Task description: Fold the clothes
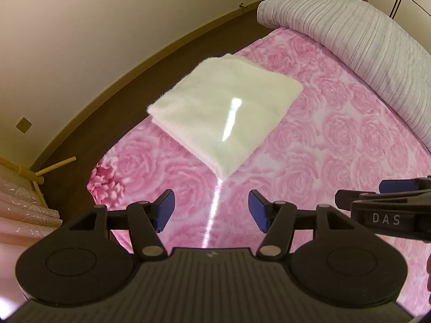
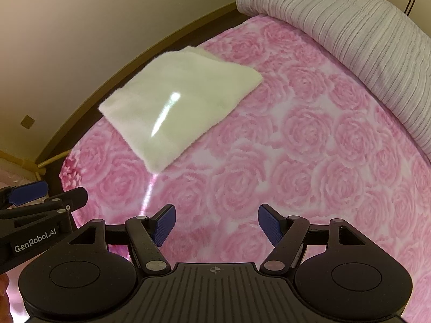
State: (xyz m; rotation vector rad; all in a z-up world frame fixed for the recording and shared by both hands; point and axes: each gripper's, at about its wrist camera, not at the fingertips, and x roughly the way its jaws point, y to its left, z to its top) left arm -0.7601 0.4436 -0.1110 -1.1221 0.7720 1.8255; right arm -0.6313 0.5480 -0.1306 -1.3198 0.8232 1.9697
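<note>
A white fluffy garment [image 1: 223, 107] lies folded into a flat square on the pink rose-patterned bedspread [image 1: 336, 148], near the bed's left edge. It also shows in the right wrist view [image 2: 177, 107]. My left gripper [image 1: 211, 210] is open and empty, held above the bedspread just short of the fold's near corner. My right gripper [image 2: 216, 224] is open and empty, beside the left one and to its right. Each gripper shows at the edge of the other's view: the right [image 1: 390, 204], the left [image 2: 35, 202].
A grey ribbed duvet [image 1: 363, 43] is bunched along the far right of the bed. A dark floor strip [image 1: 113, 107] and a cream wall [image 1: 94, 27] run along the left. A wooden rack [image 1: 40, 172] with pink cloth stands at the lower left.
</note>
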